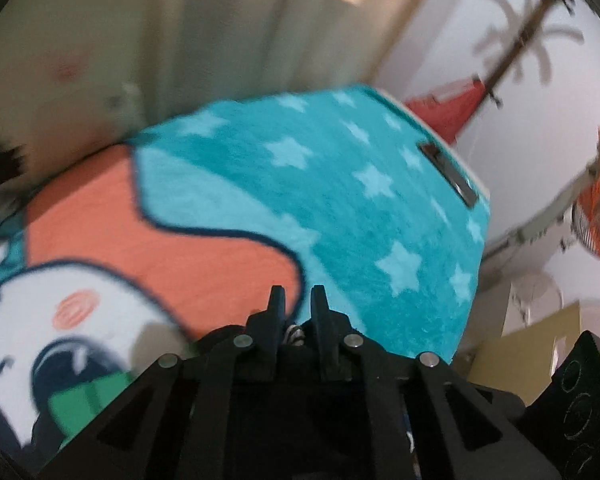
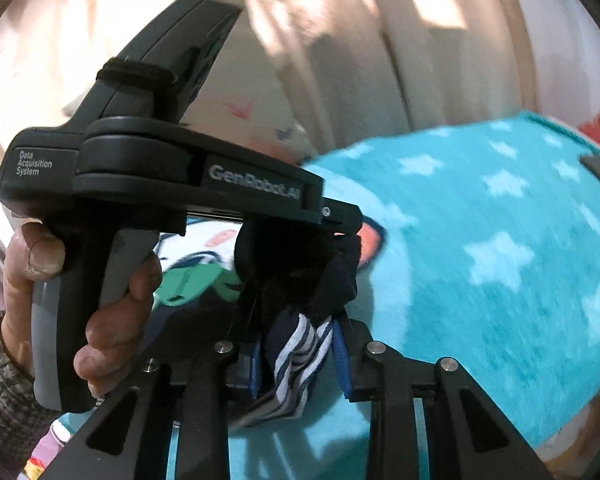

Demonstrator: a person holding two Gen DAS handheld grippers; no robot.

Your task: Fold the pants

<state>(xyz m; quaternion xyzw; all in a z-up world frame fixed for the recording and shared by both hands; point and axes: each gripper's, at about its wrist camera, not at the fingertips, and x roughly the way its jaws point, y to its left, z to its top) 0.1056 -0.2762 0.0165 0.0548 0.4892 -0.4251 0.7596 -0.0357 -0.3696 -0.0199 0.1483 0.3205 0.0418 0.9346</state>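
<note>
The right gripper pinches a bunched fold of the pants, dark navy cloth with a white-striped part squeezed between the blue pads. The rest of the dark cloth humps up ahead of the jaws, under the left gripper, which a hand holds by its grip just in front (a grey knit sleeve shows at the wrist). In the left wrist view, the left gripper has its two black fingers pressed close together with only a narrow slit between them; some striped cloth shows deep at their base, but whether it is gripped cannot be told.

Below both lies a teal blanket with pale stars and a cartoon figure in orange and white. Its far edge drops off at the right beside a white wall, and the starred stretch ahead lies bare. Pale curtains hang behind.

Two grippers, one pair of pants, one blanket.
</note>
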